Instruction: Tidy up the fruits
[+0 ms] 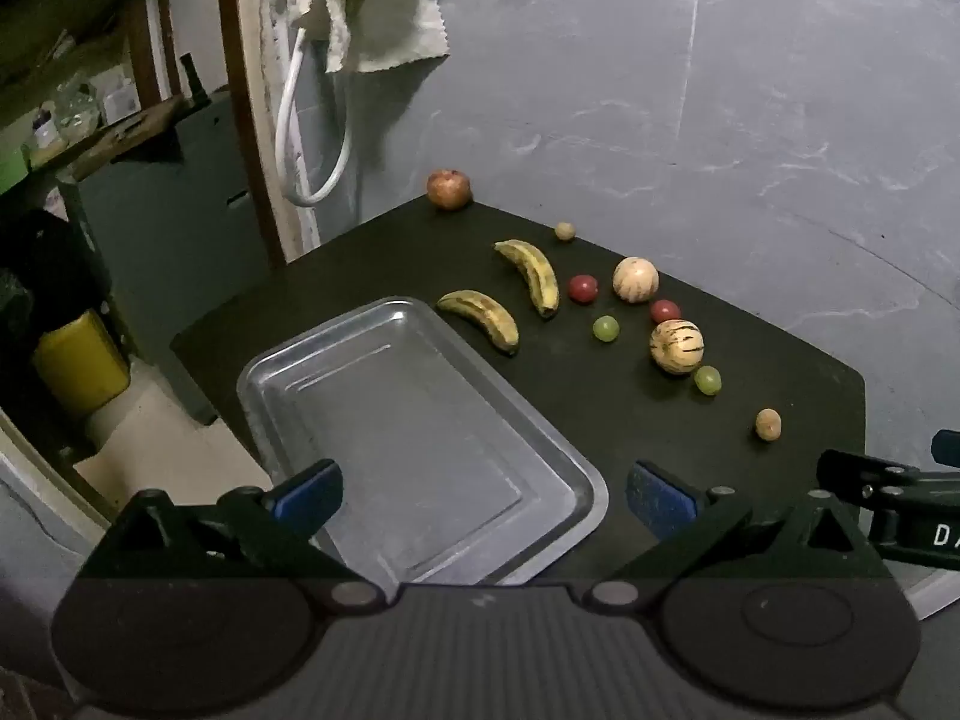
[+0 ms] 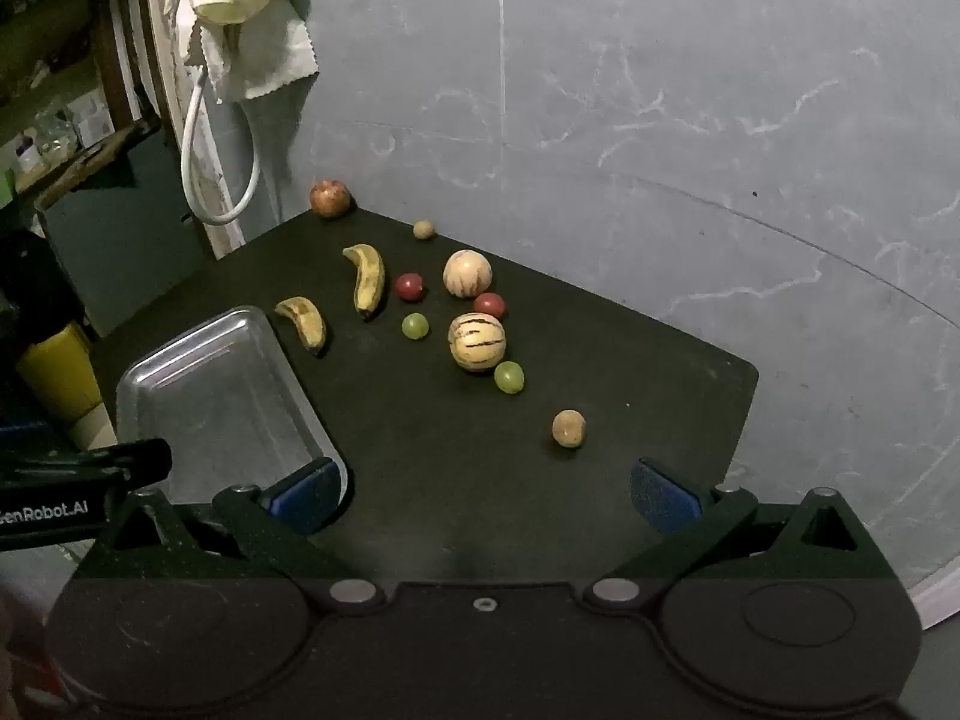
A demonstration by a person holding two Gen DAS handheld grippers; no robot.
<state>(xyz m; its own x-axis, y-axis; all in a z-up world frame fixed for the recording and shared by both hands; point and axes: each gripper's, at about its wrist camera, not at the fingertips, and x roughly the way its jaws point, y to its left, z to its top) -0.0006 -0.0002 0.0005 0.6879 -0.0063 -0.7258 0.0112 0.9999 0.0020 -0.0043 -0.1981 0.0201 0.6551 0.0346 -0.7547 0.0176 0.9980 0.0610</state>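
Left wrist view: left gripper (image 1: pixel 483 495) and right gripper (image 2: pixel 485 495) both spread wide, empty — round grapes (image 2: pixel 509 377) could roll off the table (image 2: pixel 660 396) if nudged.

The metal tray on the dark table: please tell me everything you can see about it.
The metal tray is a shallow rectangle of dull silver metal, with rounded corners, a raised rolled rim and a stepped flat floor. It is empty and lies flat on the dark table, near its left edge. No fruit touches it; the nearer banana lies just beyond its far corner. The open left gripper hovers above its near end.
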